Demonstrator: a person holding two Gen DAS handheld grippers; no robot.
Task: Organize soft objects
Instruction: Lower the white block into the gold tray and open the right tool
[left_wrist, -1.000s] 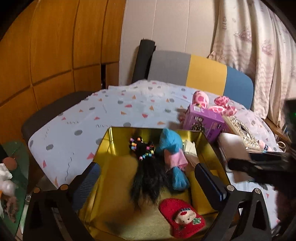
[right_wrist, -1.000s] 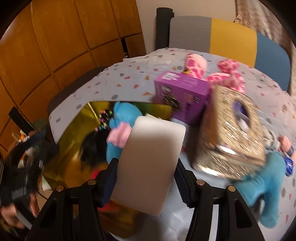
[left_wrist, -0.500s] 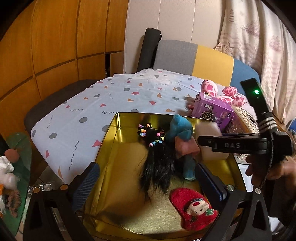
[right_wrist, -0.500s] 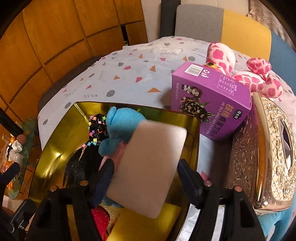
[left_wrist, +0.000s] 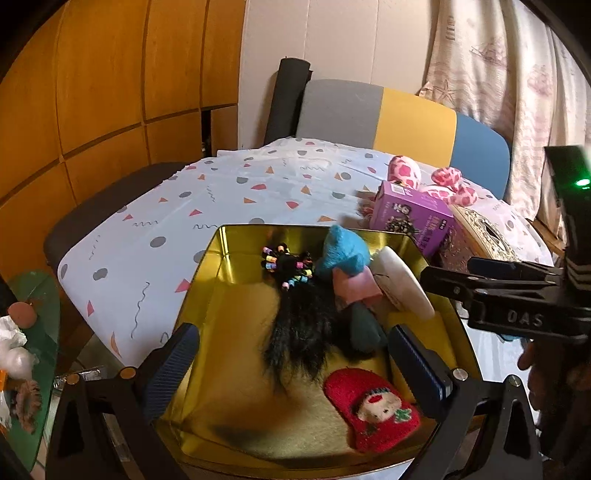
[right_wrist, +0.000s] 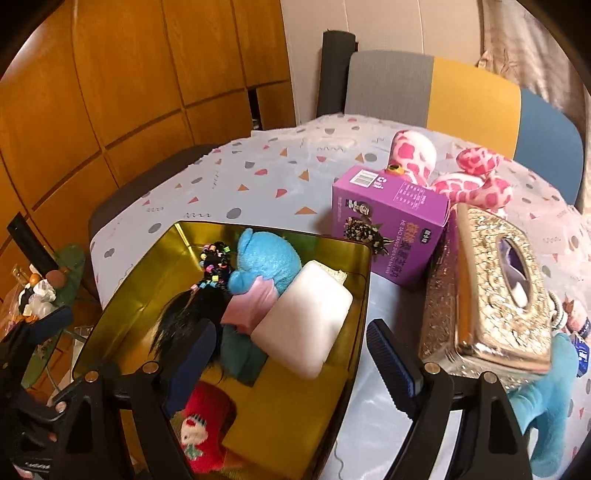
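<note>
A gold tin box sits on the patterned tablecloth. In it lie a black hair tuft with coloured beads, a blue and pink plush, a red sock with a face and a white sponge pad leaning on the plush. My left gripper is open and empty over the box's near end. My right gripper is open and empty just behind the pad; its body shows in the left wrist view.
A purple carton stands right of the box, a pink spotted plush behind it. A glittery gold tissue box and a blue plush lie at right. A chair stands beyond the table.
My right gripper carried the white pad over the box, opened and let it go; the pad now rests in the box. The right gripper has drawn back. The left gripper barely moved.
</note>
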